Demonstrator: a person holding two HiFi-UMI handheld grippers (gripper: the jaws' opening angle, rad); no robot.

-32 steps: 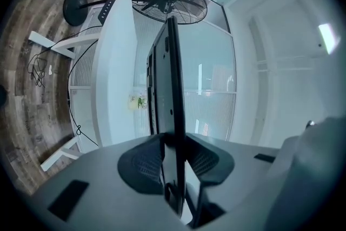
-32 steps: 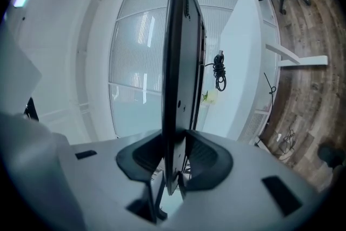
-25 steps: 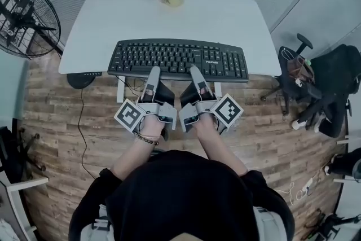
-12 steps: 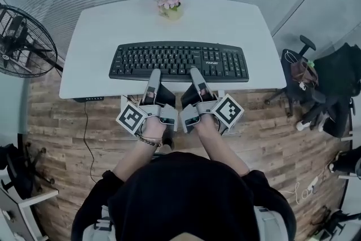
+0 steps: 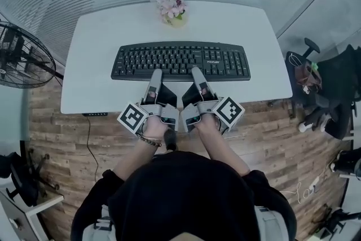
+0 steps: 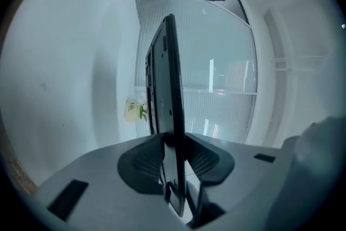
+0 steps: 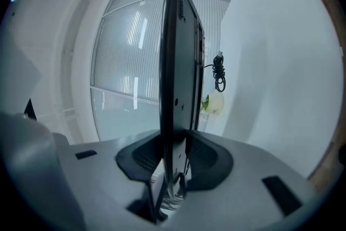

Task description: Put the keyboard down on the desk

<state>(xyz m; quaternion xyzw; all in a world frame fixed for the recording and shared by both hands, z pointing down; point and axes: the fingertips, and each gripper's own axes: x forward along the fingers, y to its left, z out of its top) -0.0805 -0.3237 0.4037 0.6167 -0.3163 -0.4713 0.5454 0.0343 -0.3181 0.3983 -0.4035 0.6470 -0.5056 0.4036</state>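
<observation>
A black full-size keyboard (image 5: 181,61) hangs level over the middle of the white desk (image 5: 96,84), gripped along its near edge. My left gripper (image 5: 156,72) is shut on that edge left of centre, and my right gripper (image 5: 196,70) is shut on it right of centre. In the left gripper view the keyboard (image 6: 167,100) runs edge-on away from the pads (image 6: 145,162), which press on both faces. The right gripper view shows the keyboard (image 7: 177,78) clamped the same way, its coiled cable (image 7: 218,74) hanging beyond. Whether the keyboard touches the desk I cannot tell.
A small pot of pink flowers (image 5: 172,8) stands at the desk's far edge, behind the keyboard. A floor fan (image 5: 22,56) stands left of the desk. Office chairs with bags (image 5: 321,87) crowd the right side. The floor is wood plank.
Both grippers have carried the keyboard forward, from over the desk's near edge to over its middle. The grip on it has not changed.
</observation>
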